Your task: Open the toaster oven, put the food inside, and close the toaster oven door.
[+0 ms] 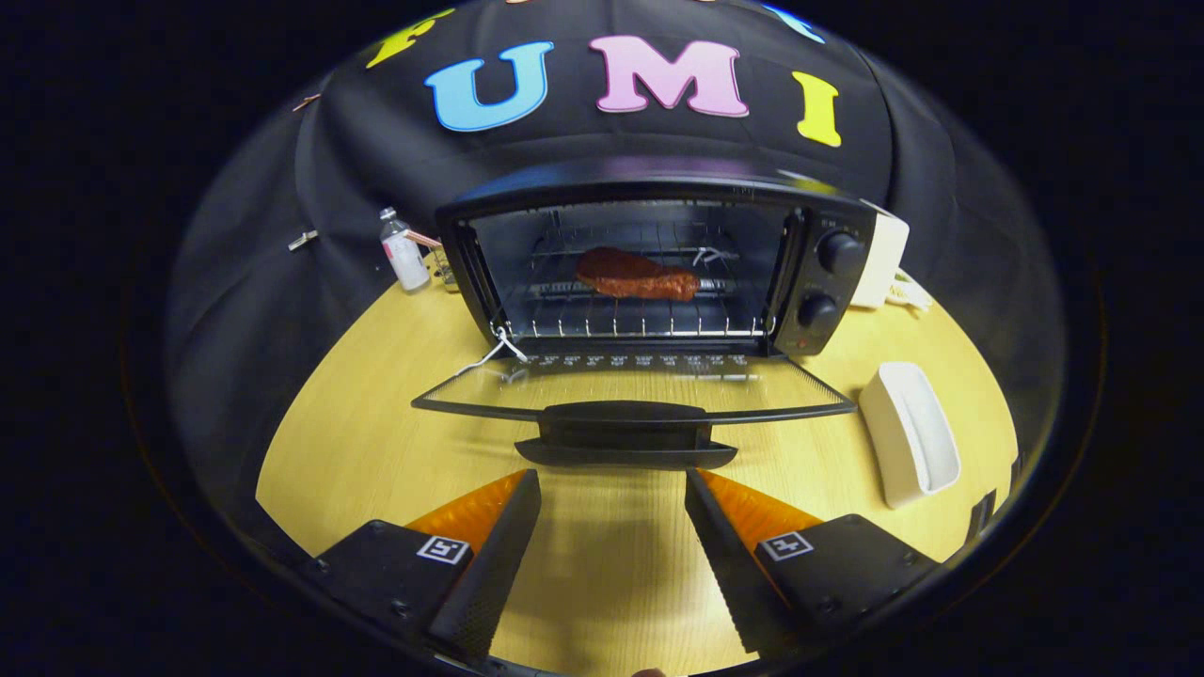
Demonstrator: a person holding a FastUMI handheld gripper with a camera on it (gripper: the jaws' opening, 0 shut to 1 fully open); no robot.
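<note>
The tongs (611,527) stand wide apart and hold nothing, poised just in front of the toaster oven (649,268). Its door (630,390) lies folded down flat toward the tongs, and the food (638,275), a brown slab, rests on the wire rack inside the oven. What is left, by the look of it, is closing the door.

The door is a glass pane in a dark frame, likely stiff and hinged at the oven's bottom edge; glass wants a gentle swing, not a slam. The handle (625,434), a broad dark bar on the door's near edge just ahead of the tongs, is the natural place to grip or push up from beneath.

The oven sits on a pale wooden bench (357,442), smooth and level. Right of the oven lies a white tray (910,432); left of it stands a small bottle (403,250).
</note>
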